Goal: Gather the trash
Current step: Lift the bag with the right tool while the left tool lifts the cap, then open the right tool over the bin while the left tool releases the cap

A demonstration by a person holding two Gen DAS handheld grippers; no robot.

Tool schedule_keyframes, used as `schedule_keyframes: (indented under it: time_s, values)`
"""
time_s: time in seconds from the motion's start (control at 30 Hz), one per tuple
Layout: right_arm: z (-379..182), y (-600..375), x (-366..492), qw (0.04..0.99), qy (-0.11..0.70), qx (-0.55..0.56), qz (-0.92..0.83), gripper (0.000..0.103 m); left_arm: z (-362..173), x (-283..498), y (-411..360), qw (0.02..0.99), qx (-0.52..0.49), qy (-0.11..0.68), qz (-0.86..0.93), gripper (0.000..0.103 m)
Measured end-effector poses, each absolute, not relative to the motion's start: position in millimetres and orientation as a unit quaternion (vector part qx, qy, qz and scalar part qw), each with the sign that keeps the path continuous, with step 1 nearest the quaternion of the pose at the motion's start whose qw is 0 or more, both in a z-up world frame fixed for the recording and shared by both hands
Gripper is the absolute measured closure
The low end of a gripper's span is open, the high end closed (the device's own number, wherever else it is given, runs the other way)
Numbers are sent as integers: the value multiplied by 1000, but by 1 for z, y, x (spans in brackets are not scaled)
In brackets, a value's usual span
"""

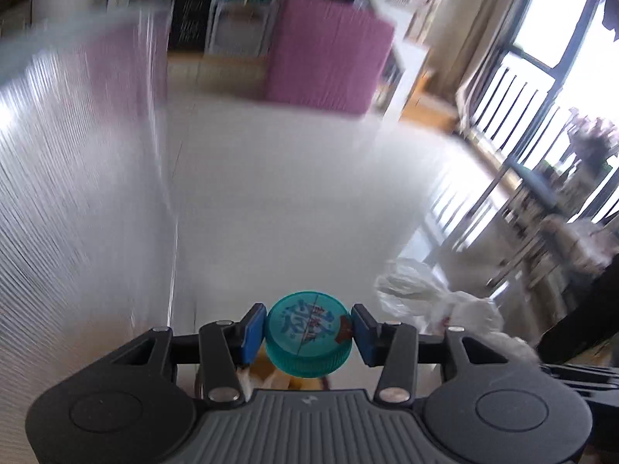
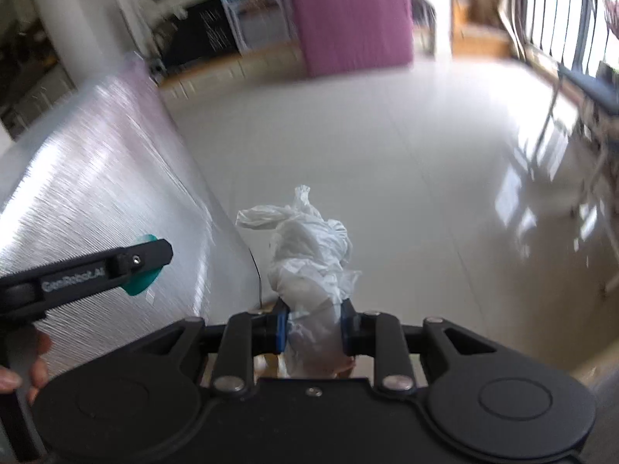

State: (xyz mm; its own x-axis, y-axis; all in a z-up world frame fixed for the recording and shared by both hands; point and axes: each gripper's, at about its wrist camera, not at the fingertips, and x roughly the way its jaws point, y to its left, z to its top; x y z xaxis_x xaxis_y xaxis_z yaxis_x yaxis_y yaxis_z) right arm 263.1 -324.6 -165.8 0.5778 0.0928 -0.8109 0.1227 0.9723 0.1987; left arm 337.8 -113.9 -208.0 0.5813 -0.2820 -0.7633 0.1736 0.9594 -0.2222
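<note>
A teal bottle cap (image 1: 308,332) with printed lettering sits squeezed between the blue pads of my left gripper (image 1: 308,334); something yellowish, likely the bottle, shows just below it. A crumpled white plastic bag (image 2: 309,255) sticks up out of my right gripper (image 2: 314,328), whose pads are shut on its lower part. In the left wrist view the same bag (image 1: 433,297) appears at the right. From the right wrist view the left gripper (image 2: 145,261) is seen side-on at the left, with a bit of teal cap (image 2: 142,282) behind its finger.
A large shiny ribbed grey surface (image 2: 89,201) fills the left side. A pale tiled floor (image 2: 387,147) spreads ahead. A pink upright panel (image 2: 348,15) stands at the back. Railings and a window (image 1: 541,89) run along the right. A hand (image 2: 23,363) holds the left gripper's handle.
</note>
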Motion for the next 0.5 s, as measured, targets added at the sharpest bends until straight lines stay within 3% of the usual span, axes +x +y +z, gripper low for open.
schedule_keyframes:
  time_s: [0.2,0.5]
  values:
    - [-258,-334,297,818,552,160,-27,77,-317,369,-112,856,-68,505,-89,54]
    - [-384,-319,364,732,624,259,-85,76,-419,397,-88,828,-96,550,-60,54]
